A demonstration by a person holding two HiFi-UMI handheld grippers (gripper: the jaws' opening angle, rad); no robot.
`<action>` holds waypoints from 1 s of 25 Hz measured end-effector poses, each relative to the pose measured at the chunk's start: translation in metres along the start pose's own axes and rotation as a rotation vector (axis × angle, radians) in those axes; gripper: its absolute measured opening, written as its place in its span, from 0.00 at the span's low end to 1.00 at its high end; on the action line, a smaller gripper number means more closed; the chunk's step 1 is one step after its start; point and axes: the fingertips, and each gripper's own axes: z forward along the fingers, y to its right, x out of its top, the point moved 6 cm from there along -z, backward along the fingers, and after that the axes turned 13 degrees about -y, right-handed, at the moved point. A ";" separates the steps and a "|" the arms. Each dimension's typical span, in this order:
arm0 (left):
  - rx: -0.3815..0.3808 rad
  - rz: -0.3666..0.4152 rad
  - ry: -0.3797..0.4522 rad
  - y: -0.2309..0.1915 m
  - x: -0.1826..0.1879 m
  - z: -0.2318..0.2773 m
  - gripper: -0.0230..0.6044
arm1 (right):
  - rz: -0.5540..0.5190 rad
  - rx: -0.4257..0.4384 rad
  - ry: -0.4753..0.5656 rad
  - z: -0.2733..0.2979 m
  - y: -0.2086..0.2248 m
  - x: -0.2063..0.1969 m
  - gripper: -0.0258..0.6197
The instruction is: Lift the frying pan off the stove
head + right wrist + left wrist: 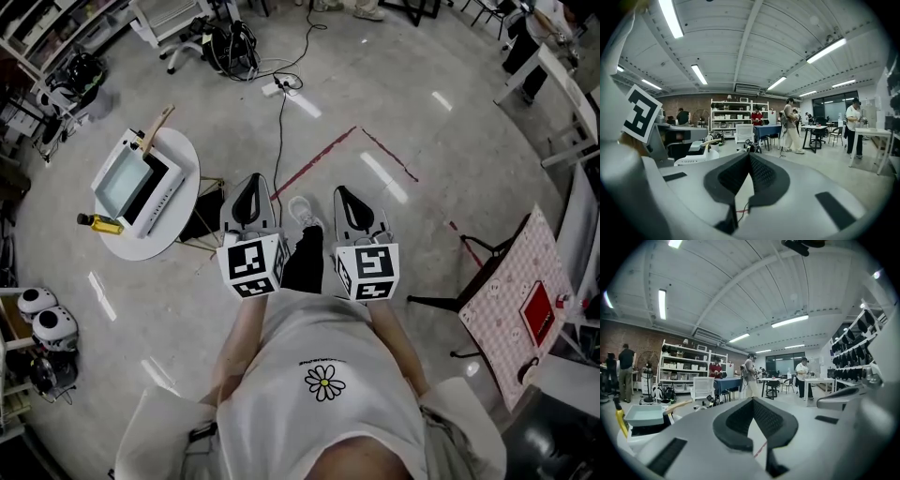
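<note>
A square pale-teal frying pan (122, 183) with a wooden handle (155, 131) sits on a white portable stove (157, 195) on a small round white table (187, 214) at the left. Both grippers hang in front of the person's body, well to the right of that table and apart from it. My left gripper (250, 180) is shut with nothing in it. My right gripper (343, 193) is also shut and empty. The left gripper view has the pan (644, 414) low at the left, beyond its closed tips (752, 400). In the right gripper view the pan (699, 145) is far off at the left.
A yellow oil bottle (99, 223) lies on the table beside the stove. A red tape line (314, 159) and a cable with a power strip (281, 87) cross the concrete floor ahead. A checked-cloth table (511, 281) stands at the right. Several people stand far off (751, 373).
</note>
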 end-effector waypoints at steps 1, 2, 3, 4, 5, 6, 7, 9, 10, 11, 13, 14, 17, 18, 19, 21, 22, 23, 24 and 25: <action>0.001 0.002 0.003 -0.002 0.003 0.009 0.04 | -0.005 0.006 0.000 0.007 0.002 0.002 0.04; 0.002 0.004 0.006 -0.005 0.006 0.020 0.04 | -0.011 0.013 0.002 0.015 0.005 0.005 0.04; 0.003 0.007 0.009 -0.006 0.009 0.030 0.04 | -0.017 0.018 0.005 0.024 0.010 0.009 0.04; 0.004 0.009 0.011 -0.008 0.014 0.041 0.04 | -0.021 0.021 0.007 0.033 0.015 0.014 0.04; 0.004 0.010 0.013 -0.008 0.019 0.051 0.04 | -0.020 0.024 0.007 0.042 0.020 0.019 0.04; 0.003 0.013 0.015 -0.009 0.025 0.061 0.04 | -0.014 0.028 0.005 0.052 0.025 0.024 0.04; 0.002 0.018 0.017 -0.010 0.031 0.072 0.04 | -0.006 0.033 0.002 0.062 0.030 0.029 0.04; 0.000 0.030 0.014 -0.012 0.042 0.095 0.04 | 0.011 0.051 -0.008 0.084 0.039 0.038 0.04; 0.001 0.034 0.010 -0.014 0.047 0.106 0.04 | 0.016 0.062 -0.014 0.096 0.042 0.042 0.04; 0.003 0.035 0.007 -0.017 0.051 0.117 0.04 | 0.018 0.073 -0.022 0.108 0.045 0.046 0.04; 0.008 0.030 0.001 -0.023 0.059 0.140 0.04 | 0.022 0.094 -0.039 0.133 0.051 0.054 0.04; 0.010 0.027 -0.002 -0.026 0.064 0.152 0.04 | 0.025 0.103 -0.047 0.146 0.055 0.059 0.04; 0.021 0.009 -0.008 -0.038 0.077 0.186 0.04 | 0.018 0.126 -0.065 0.185 0.064 0.078 0.04; 0.030 -0.001 -0.008 -0.044 0.082 0.198 0.04 | 0.005 0.132 -0.068 0.198 0.066 0.085 0.04; 0.042 -0.011 -0.008 -0.051 0.086 0.209 0.04 | -0.012 0.137 -0.070 0.212 0.067 0.093 0.04; 0.075 -0.030 -0.007 -0.069 0.094 0.232 0.04 | -0.049 0.151 -0.073 0.241 0.069 0.110 0.04; 0.093 -0.041 -0.006 -0.078 0.097 0.243 0.04 | -0.068 0.160 -0.077 0.257 0.069 0.118 0.04; 0.112 -0.054 -0.004 -0.088 0.101 0.253 0.04 | -0.087 0.173 -0.081 0.272 0.070 0.127 0.04; 0.131 -0.070 -0.001 -0.097 0.104 0.263 0.04 | -0.106 0.189 -0.086 0.288 0.070 0.134 0.04; 0.150 -0.088 0.002 -0.106 0.106 0.272 0.04 | -0.126 0.209 -0.092 0.304 0.070 0.142 0.04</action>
